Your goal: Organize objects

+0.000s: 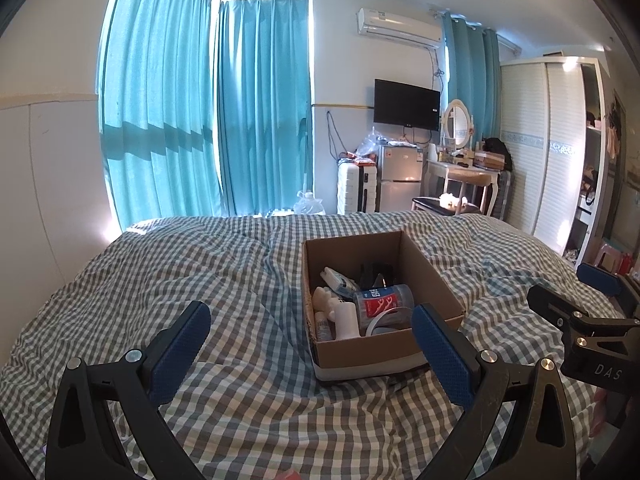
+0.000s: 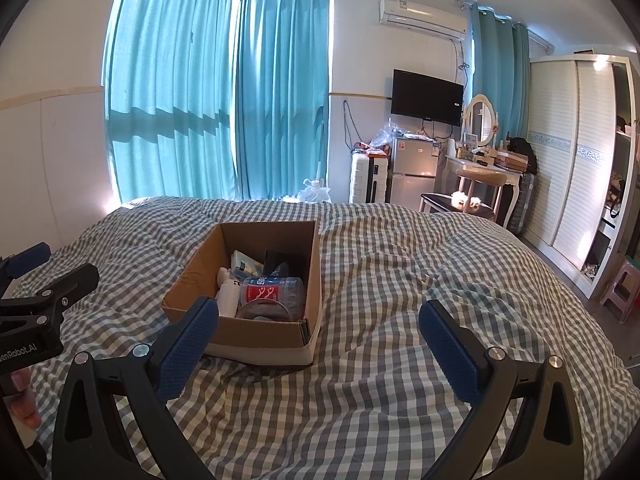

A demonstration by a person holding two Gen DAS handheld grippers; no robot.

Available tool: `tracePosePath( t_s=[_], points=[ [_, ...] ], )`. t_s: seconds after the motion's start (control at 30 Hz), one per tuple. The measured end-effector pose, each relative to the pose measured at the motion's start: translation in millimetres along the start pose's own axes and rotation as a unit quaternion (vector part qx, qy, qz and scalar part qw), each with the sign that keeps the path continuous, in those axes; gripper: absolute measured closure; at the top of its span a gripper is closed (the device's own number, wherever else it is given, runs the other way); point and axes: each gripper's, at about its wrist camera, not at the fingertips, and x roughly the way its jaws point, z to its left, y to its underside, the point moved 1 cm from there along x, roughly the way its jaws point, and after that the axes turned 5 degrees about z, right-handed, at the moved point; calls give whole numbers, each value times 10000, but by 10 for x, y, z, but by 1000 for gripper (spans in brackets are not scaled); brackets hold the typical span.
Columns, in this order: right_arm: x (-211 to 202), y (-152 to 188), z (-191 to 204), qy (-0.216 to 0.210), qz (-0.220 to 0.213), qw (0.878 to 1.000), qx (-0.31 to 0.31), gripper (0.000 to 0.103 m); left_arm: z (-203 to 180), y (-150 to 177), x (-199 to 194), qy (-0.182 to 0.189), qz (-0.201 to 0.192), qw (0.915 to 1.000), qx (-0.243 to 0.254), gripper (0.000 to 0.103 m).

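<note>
My left gripper (image 1: pixel 310 326) hangs over the checked quilt (image 1: pixel 200 272), fingers spread, holding nothing. Just ahead, right of its centre, sits the open box (image 1: pixel 352 354) on the bed, holding a red-labelled jar (image 1: pixel 382 298), a white bottle (image 1: pixel 346 320) and smaller items I can't identify. My right gripper (image 2: pixel 318 326) is right of the box, fingers also spread, empty.
</note>
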Motion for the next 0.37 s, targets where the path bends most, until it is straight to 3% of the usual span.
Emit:
tracePosePath(
  t_s=[0.37],
  points=[
    [-2,-23,2,35,-13,10000,-25,2,-12,-6,-14,-30,-56,10000,62,0]
  ],
)
